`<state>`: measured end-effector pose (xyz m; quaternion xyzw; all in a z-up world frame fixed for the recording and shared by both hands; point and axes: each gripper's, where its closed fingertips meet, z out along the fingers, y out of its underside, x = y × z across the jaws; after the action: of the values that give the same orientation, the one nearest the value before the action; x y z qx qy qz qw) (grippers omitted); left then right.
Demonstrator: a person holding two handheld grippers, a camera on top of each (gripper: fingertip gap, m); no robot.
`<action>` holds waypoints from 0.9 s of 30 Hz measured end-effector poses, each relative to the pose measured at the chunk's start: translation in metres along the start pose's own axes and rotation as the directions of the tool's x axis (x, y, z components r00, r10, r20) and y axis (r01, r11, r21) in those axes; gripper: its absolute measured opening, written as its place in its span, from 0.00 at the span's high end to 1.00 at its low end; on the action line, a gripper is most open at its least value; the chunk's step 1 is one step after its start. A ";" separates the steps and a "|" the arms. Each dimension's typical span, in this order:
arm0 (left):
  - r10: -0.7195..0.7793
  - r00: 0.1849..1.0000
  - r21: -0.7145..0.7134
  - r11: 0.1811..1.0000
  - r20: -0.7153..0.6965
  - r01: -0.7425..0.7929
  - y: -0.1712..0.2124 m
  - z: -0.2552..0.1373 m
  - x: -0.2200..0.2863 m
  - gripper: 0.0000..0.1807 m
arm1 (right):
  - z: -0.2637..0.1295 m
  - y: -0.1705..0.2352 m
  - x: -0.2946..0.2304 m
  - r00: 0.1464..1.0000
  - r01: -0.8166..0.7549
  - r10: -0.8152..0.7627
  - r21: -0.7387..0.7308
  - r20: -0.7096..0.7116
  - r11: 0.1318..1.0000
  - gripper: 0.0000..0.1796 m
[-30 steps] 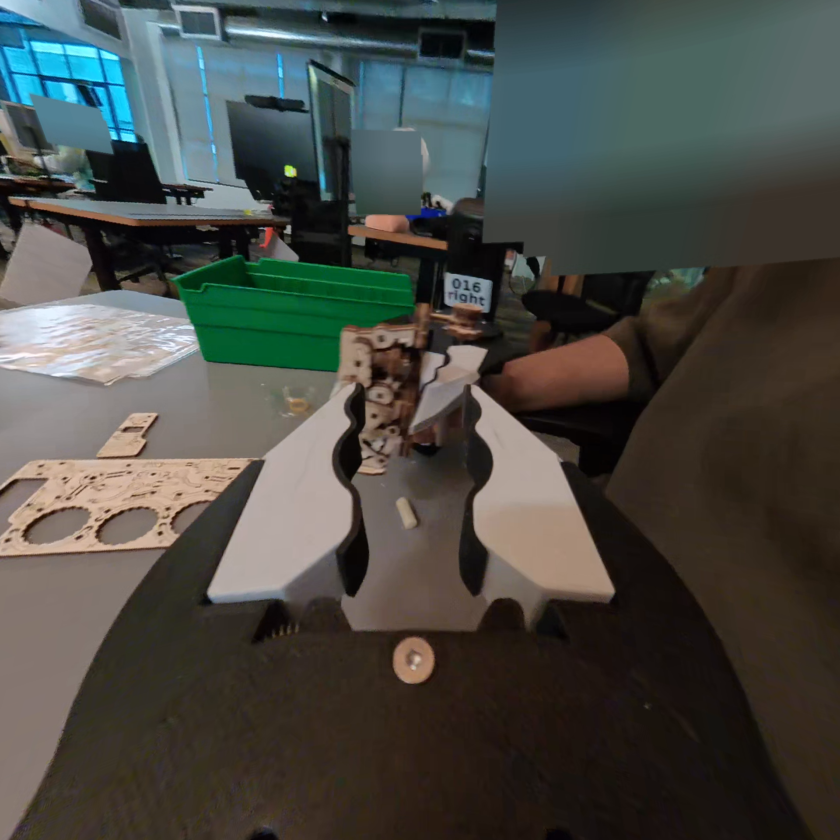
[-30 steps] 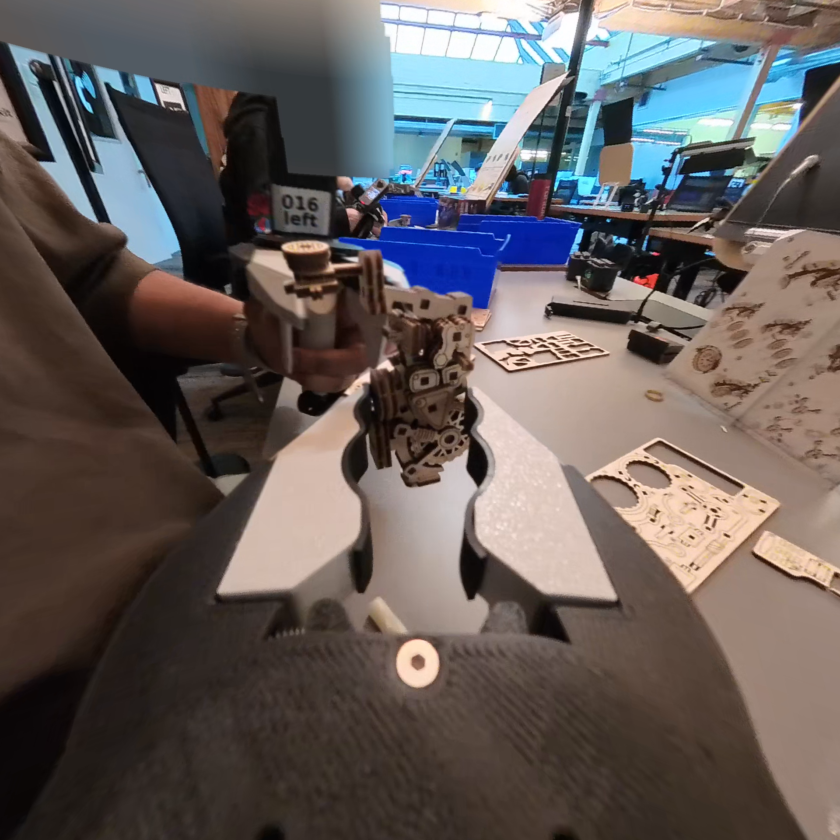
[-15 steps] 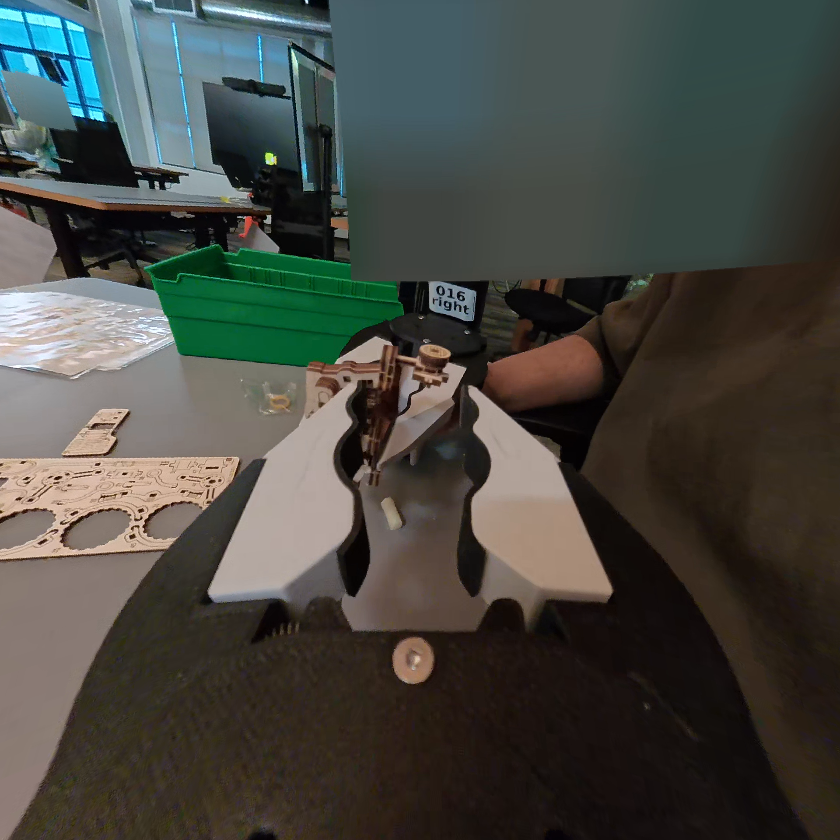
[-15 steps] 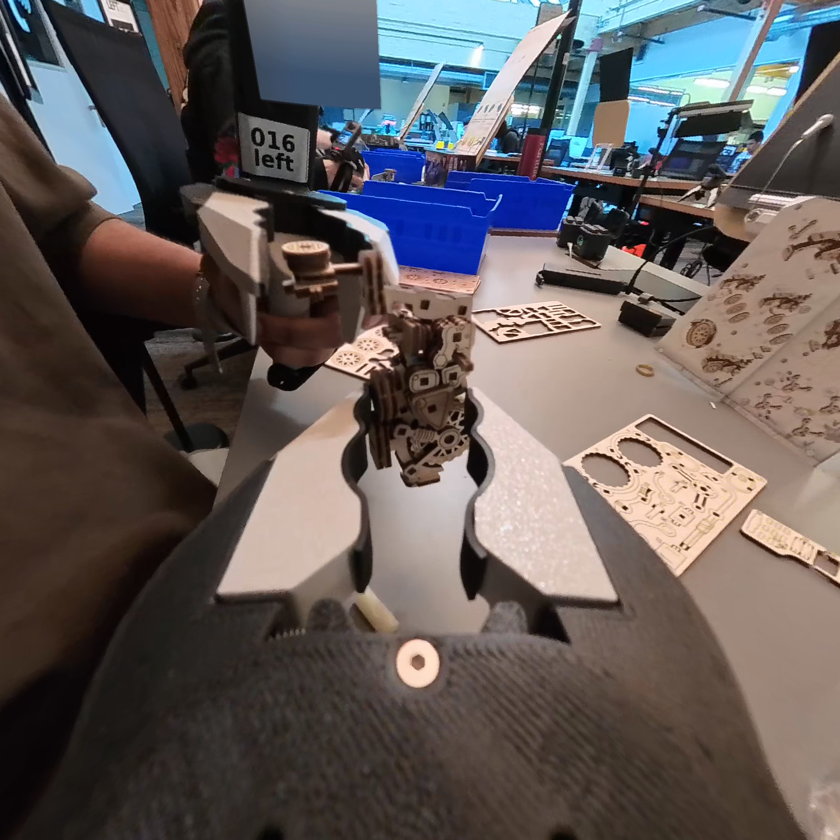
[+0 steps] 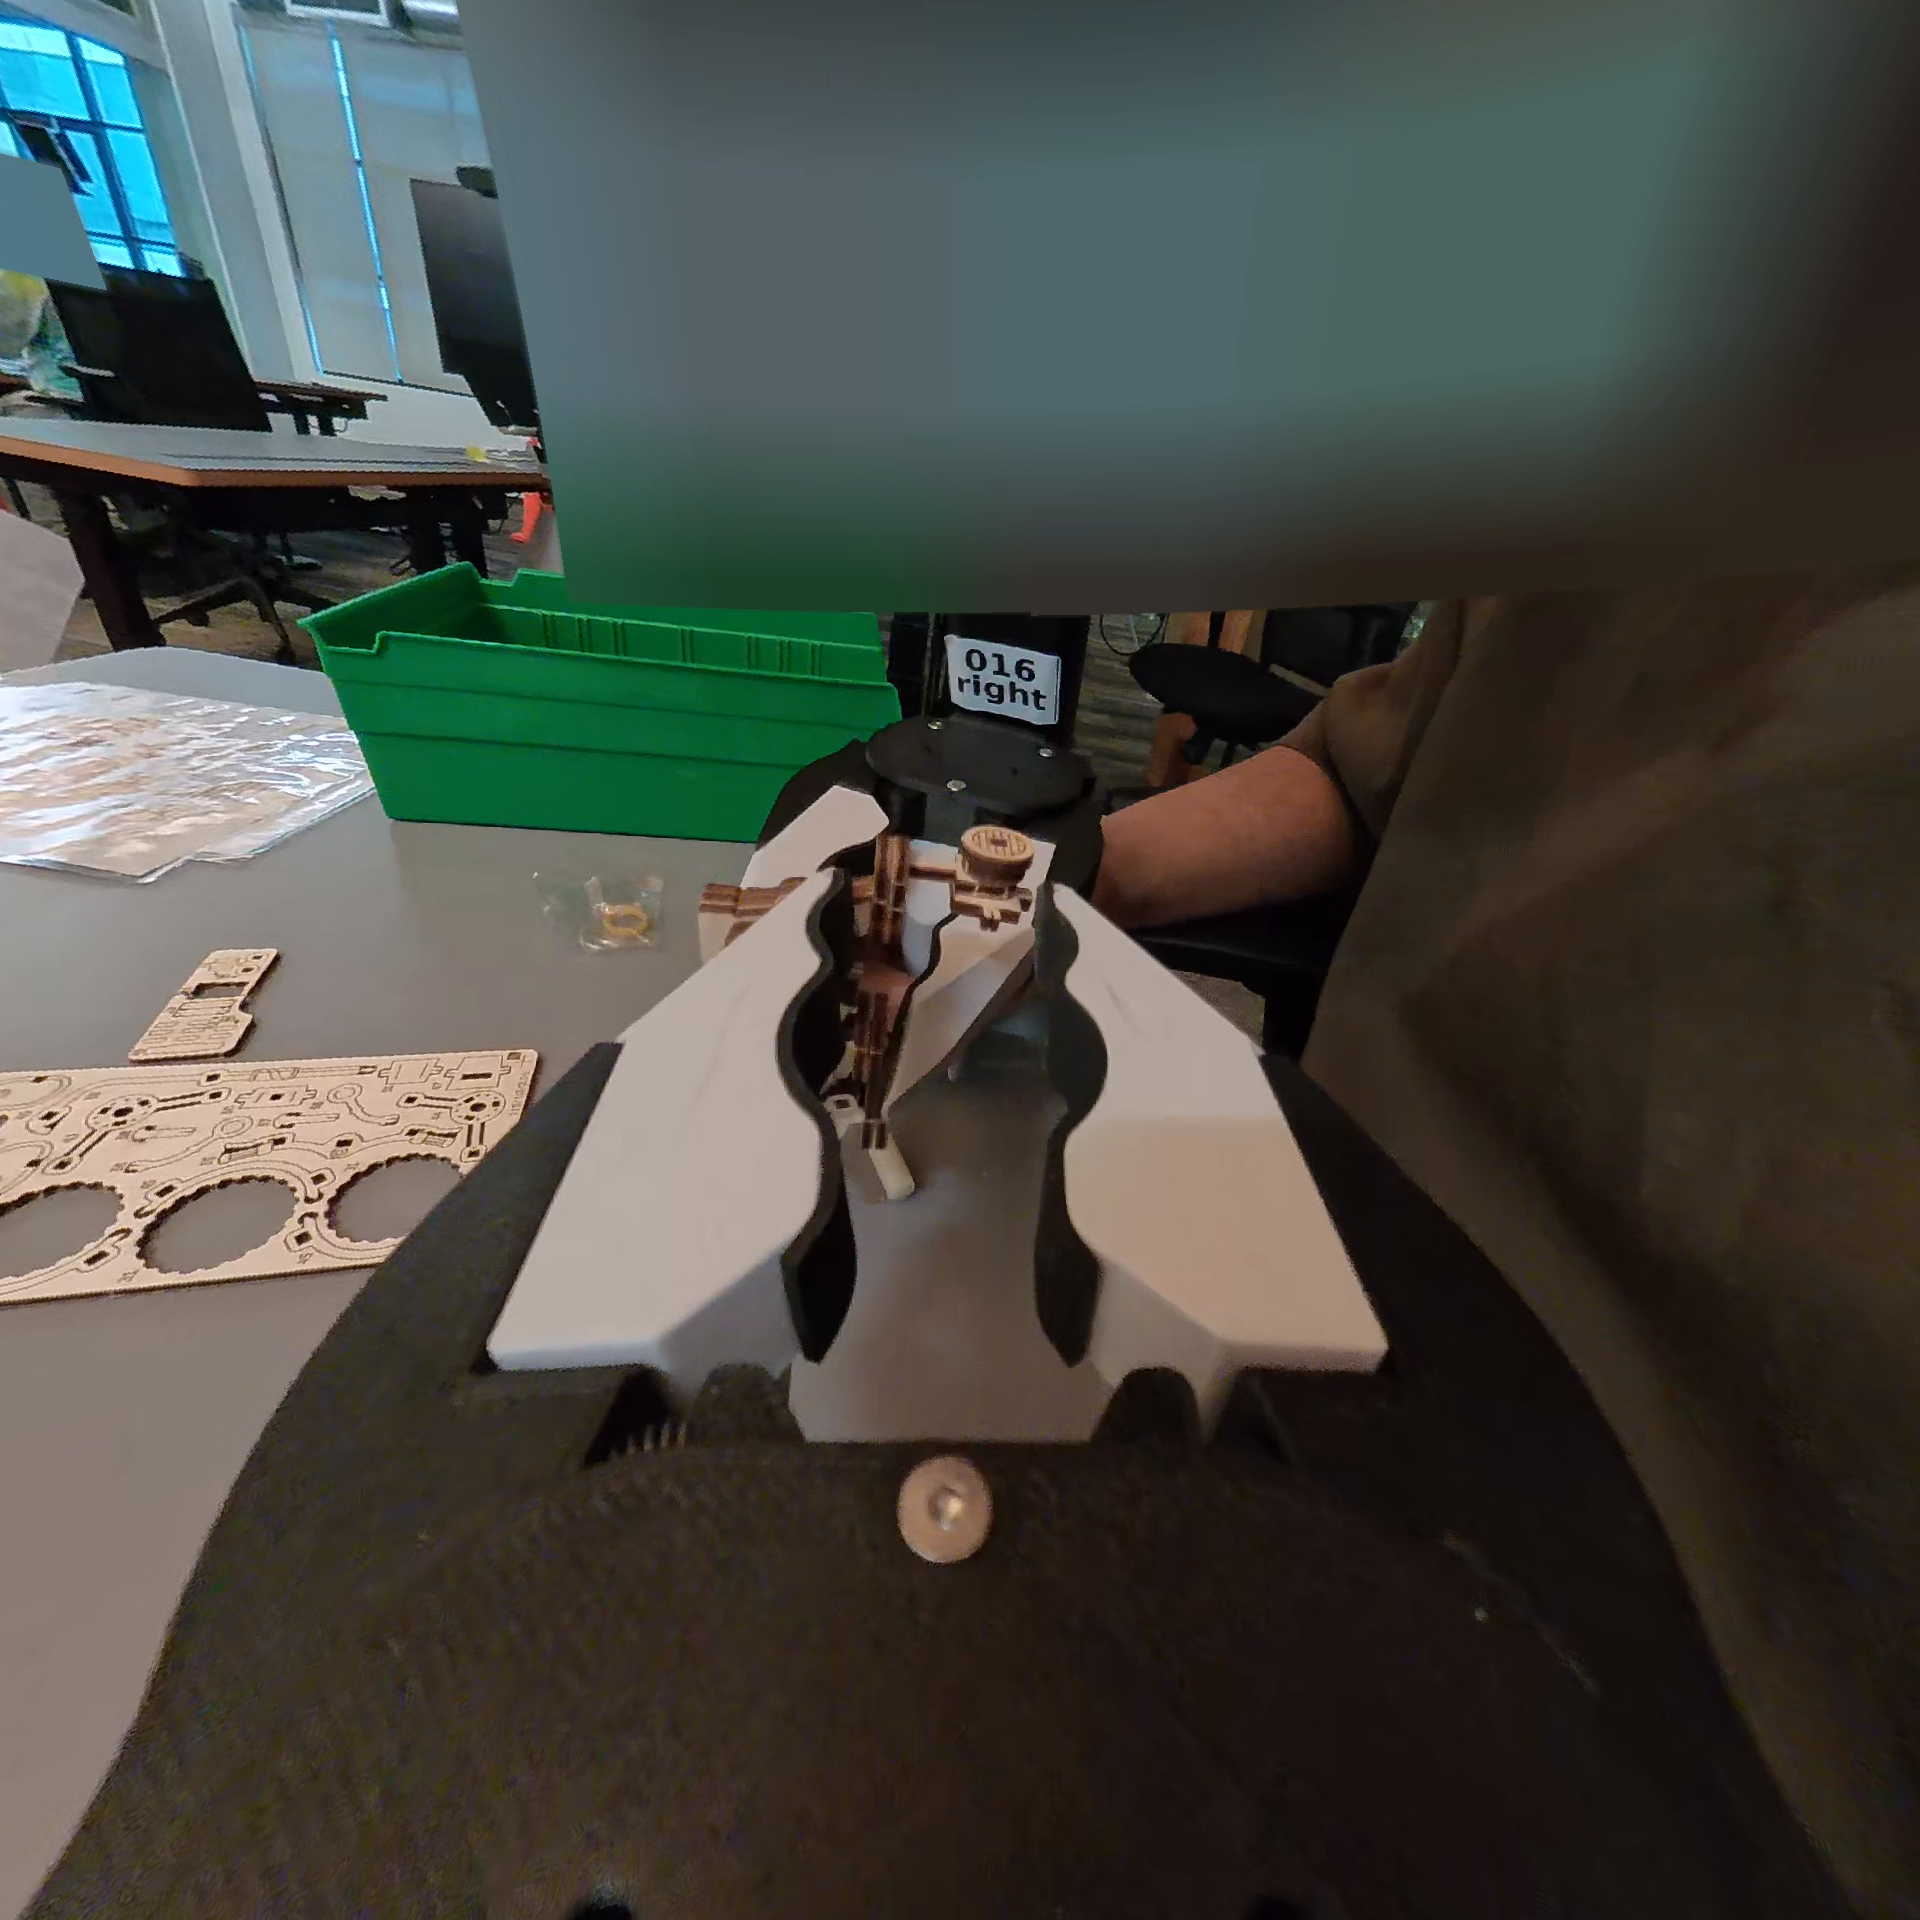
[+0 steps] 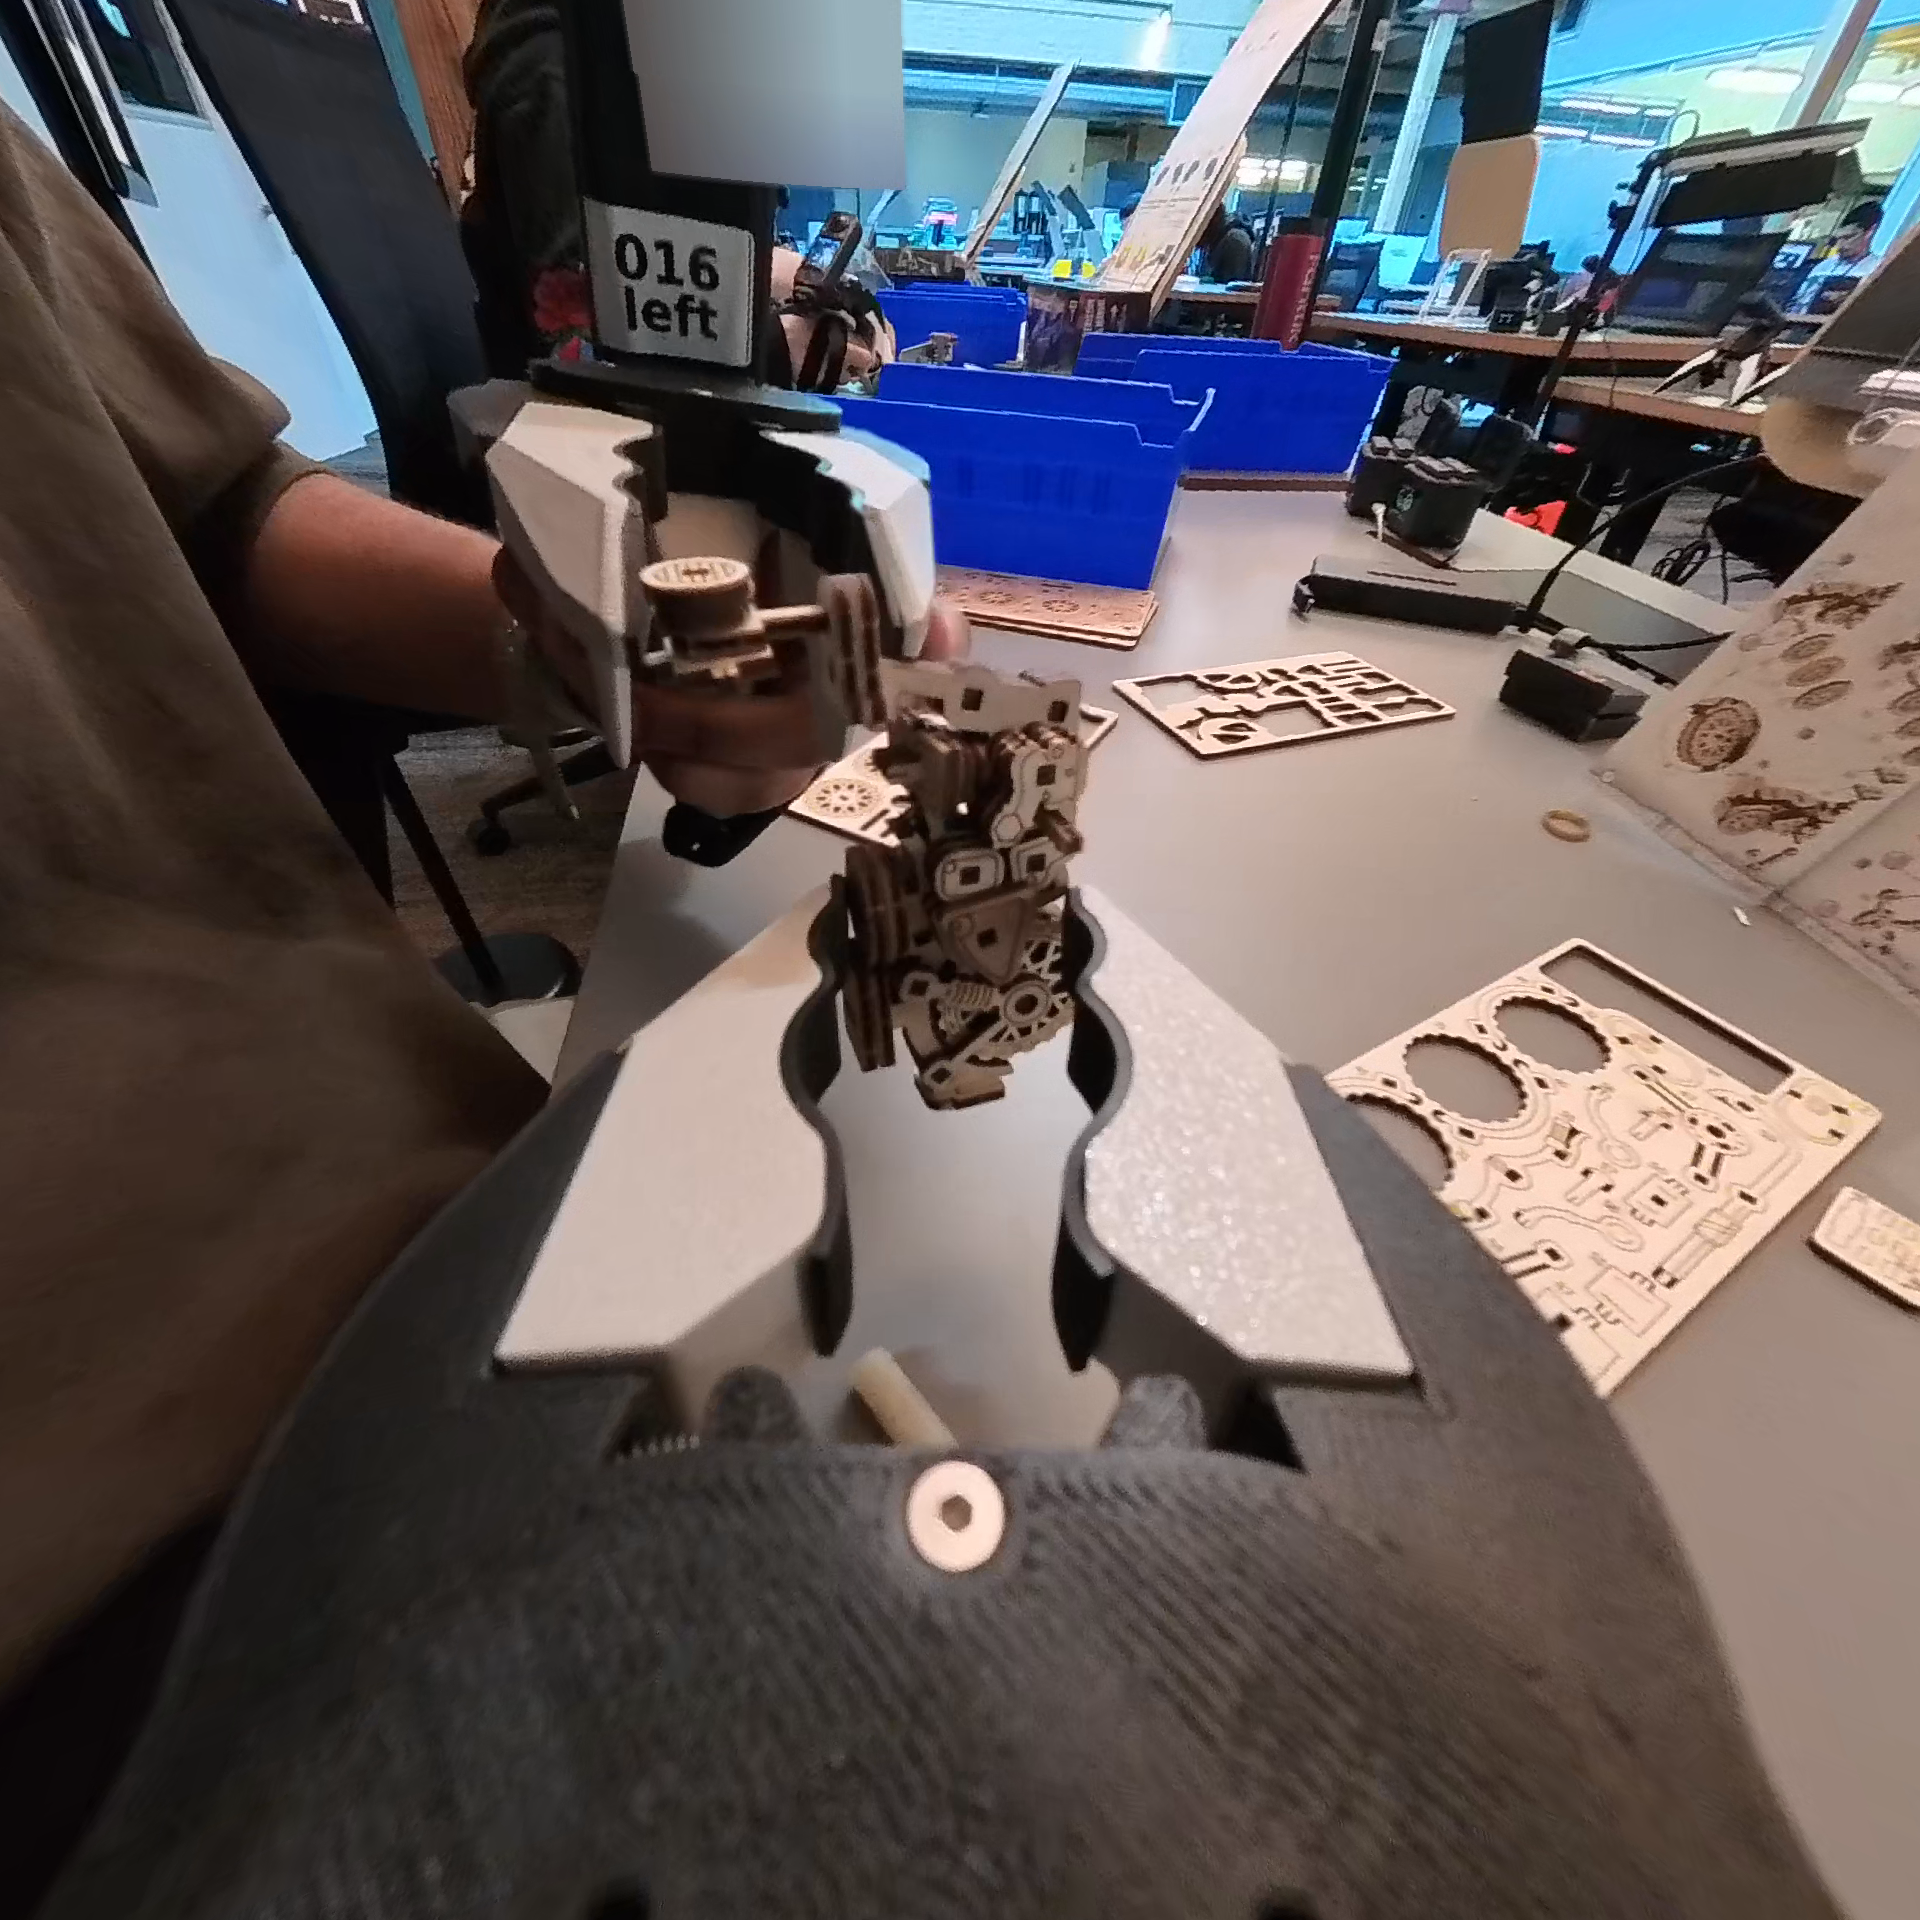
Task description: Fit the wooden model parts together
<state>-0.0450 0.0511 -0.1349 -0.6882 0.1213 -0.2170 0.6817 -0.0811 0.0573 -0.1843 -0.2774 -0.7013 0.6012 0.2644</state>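
Observation:
My right gripper (image 6: 956, 935) is shut on the wooden model (image 6: 961, 935), a stack of laser-cut gear parts held upright above the grey table (image 6: 1351, 894). A wooden knob on a short axle (image 6: 696, 603) sticks out from the model's top. My left gripper (image 5: 935, 904) faces the right one with its fingers apart. In the left wrist view the model (image 5: 883, 997) stands edge-on between those fingers and the knob (image 5: 992, 857) sits at their tips. I cannot tell whether the fingers touch it. A small white peg (image 5: 883, 1164) lies on the table below.
In the left wrist view a green bin (image 5: 623, 717), a punched wooden sheet (image 5: 239, 1164), a small wooden piece (image 5: 208, 1003), a bagged yellow ring (image 5: 618, 914) and plastic wrap (image 5: 156, 769) lie to the left. In the right wrist view there are blue bins (image 6: 1039, 488), wooden sheets (image 6: 1590, 1132) and printed boards (image 6: 1787, 748). The gap from one gripper's tips to the other's is roughly 6 cm.
The left gripper has come closer to the model's top and risen in the right view. The knob now sits between its fingertips. The model shows edge-on. Neither finger gap has changed.

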 end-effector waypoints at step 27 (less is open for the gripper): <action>0.060 0.998 -0.037 0.998 0.023 -0.059 0.004 -0.002 -0.003 0.86 | -0.028 0.001 0.001 0.996 -0.012 0.014 -0.031 0.086 0.999 0.64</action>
<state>-0.0484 0.0507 -0.1395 -0.6991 0.1374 -0.1862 0.6765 -0.0622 0.0771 -0.1815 -0.2599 -0.7192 0.6035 0.2259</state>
